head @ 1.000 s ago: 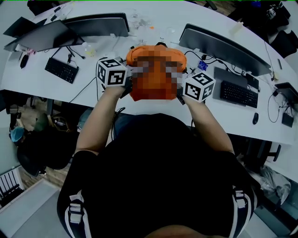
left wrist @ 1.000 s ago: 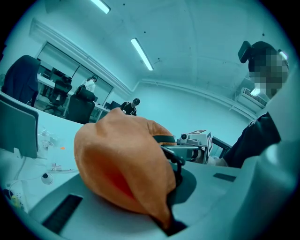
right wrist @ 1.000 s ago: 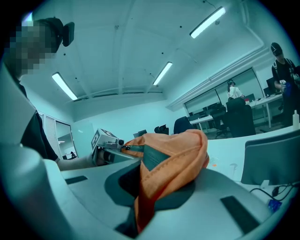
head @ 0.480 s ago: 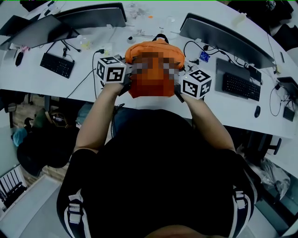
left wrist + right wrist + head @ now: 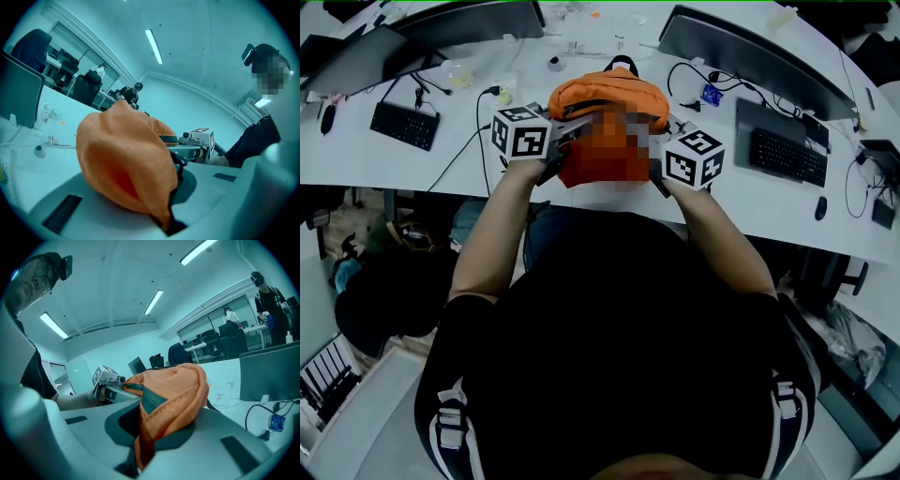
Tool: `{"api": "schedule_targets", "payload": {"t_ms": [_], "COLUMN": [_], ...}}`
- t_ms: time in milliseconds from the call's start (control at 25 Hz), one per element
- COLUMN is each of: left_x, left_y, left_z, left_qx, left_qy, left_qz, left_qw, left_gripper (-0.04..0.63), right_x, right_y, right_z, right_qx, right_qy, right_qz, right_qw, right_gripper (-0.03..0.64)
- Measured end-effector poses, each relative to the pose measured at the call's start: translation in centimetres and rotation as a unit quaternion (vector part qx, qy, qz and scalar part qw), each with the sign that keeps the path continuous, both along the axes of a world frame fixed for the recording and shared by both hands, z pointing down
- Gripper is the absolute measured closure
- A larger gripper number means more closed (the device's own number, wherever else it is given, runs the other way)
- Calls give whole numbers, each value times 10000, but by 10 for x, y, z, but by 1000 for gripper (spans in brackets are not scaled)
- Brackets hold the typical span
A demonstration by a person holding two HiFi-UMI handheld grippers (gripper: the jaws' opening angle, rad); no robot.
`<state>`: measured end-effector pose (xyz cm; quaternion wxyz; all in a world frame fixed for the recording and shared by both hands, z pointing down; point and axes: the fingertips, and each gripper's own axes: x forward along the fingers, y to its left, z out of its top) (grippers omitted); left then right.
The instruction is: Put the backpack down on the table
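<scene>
An orange backpack is held between both grippers over the near part of the white table. My left gripper is shut on a fold of its left side, and the cloth bulges out of the closed jaws in the left gripper view. My right gripper is shut on the backpack's right side, pinching orange cloth and a dark strap at its tips. Each gripper view shows the other gripper's marker cube beyond the bag. I cannot tell whether the bottom of the bag touches the table.
Two dark monitors stand at the back of the table. A keyboard lies to the left and another to the right, with cables and small items behind the backpack. People sit at far desks.
Both grippers and the backpack have sunk closer to the table. The jaws have stayed shut on the cloth.
</scene>
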<state>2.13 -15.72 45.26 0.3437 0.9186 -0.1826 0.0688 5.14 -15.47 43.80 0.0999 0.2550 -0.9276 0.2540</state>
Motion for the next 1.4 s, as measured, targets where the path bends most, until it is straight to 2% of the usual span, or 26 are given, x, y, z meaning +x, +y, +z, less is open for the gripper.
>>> {"api": "schedule_targets", "payload": {"t_ms": [480, 1400], "left_x": [-5, -12], "left_y": [4, -16], "left_z": [32, 89], "left_qx": [-347, -903], "left_qy": [10, -9], "left_qz": [20, 208], "left_qw": [9994, 9957], "left_gripper": [560, 558], "right_x": [-5, -10], "right_y": [2, -20], "right_z": [33, 93], "right_qx": [-289, -853], "right_qy": [67, 86], "right_qz": [-84, 69], "right_qw": [9995, 9963], "right_gripper": [572, 571]}}
